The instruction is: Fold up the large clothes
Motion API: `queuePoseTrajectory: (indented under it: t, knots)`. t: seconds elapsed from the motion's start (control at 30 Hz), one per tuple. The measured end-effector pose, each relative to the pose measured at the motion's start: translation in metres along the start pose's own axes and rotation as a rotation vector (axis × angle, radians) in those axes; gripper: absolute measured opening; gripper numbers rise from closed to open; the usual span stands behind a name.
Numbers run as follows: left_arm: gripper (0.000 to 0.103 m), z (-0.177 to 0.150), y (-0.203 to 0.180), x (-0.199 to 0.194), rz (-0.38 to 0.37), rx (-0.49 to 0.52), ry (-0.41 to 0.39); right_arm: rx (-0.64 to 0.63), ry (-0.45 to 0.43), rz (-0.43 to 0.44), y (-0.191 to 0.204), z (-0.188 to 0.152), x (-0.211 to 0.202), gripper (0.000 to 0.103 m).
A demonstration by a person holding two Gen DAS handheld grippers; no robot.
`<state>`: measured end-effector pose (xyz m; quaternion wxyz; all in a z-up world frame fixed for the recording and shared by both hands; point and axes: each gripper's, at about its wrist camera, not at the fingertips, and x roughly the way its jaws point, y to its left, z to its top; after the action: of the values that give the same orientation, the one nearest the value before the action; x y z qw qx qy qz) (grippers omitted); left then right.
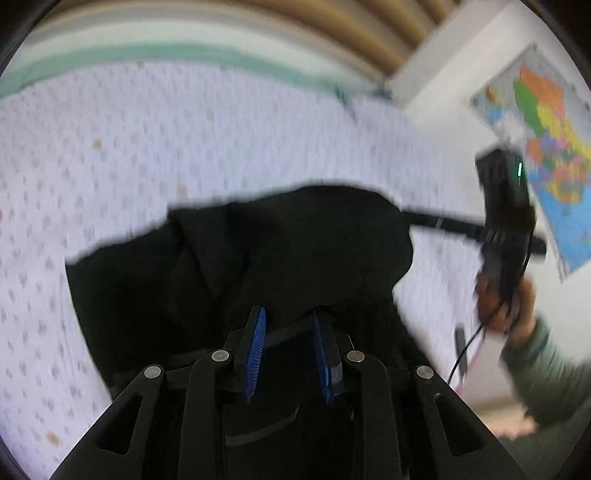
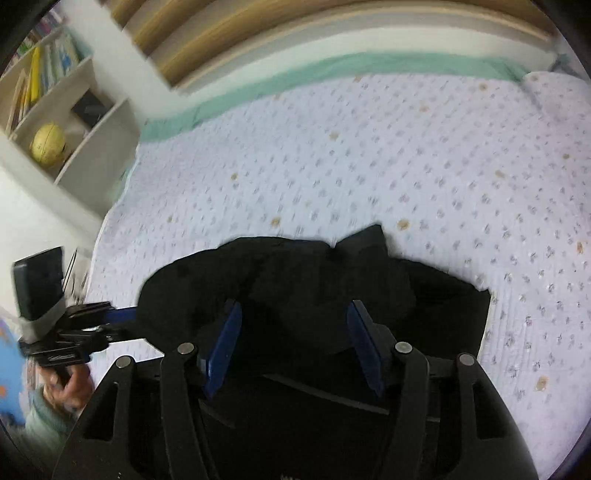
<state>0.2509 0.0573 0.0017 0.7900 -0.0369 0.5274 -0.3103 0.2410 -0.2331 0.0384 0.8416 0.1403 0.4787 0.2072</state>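
Observation:
A black garment (image 1: 280,251) lies bunched on the white patterned bedspread (image 1: 147,147); it also shows in the right wrist view (image 2: 303,280). My left gripper (image 1: 290,317) hovers over its near edge, blue pads apart, with a fold of black cloth draped over the right pad. My right gripper (image 2: 293,310) is open above the garment, pads wide apart with nothing between them. The right gripper also appears at the right of the left view (image 1: 417,218), its fingers reaching to the garment's right end. The left gripper shows at the left of the right view (image 2: 122,325).
The bedspread (image 2: 406,166) fills most of both views, with a green sheet edge (image 2: 332,66) and wooden headboard (image 2: 258,33) behind. A white bookshelf (image 2: 74,110) with a yellow globe stands left of the bed. A coloured map (image 1: 546,147) hangs on the right wall.

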Motion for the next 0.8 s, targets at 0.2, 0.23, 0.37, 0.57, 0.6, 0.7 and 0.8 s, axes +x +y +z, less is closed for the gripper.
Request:
queuePoseTrajectory:
  t: [0.2,0.23,0.37,0.57,0.6,0.7,0.8]
  knots:
    - [0.026,-0.034,0.023,-0.010,0.105,-0.020,0.082,-0.123,0.210,-0.006,0.008,-0.042,0.009,0.063]
    - [0.026,-0.029,0.028,-0.017,0.102,-0.037,0.062,-0.122,0.202,-0.006,0.007,-0.041,0.004,0.063]
    - [0.026,0.016,0.024,-0.030,0.070,-0.050,-0.065,-0.080,-0.006,-0.012,0.001,0.006,-0.034,0.065]
    - [0.026,0.086,0.009,0.014,-0.003,-0.060,-0.092,0.031,-0.007,-0.081,-0.020,0.066,0.035,0.074]
    - [0.026,0.090,0.005,0.023,-0.006,-0.060,-0.075,0.075,0.056,-0.082,-0.027,0.061,0.058,0.071]
    - [0.026,0.077,-0.007,0.033,-0.019,-0.031,-0.048,0.077,0.163,0.015,-0.022,0.017,0.084,0.060]
    - [0.034,0.046,-0.004,0.056,-0.075,-0.047,0.040,0.067,0.261,0.045,-0.013,-0.053,0.104,0.060]
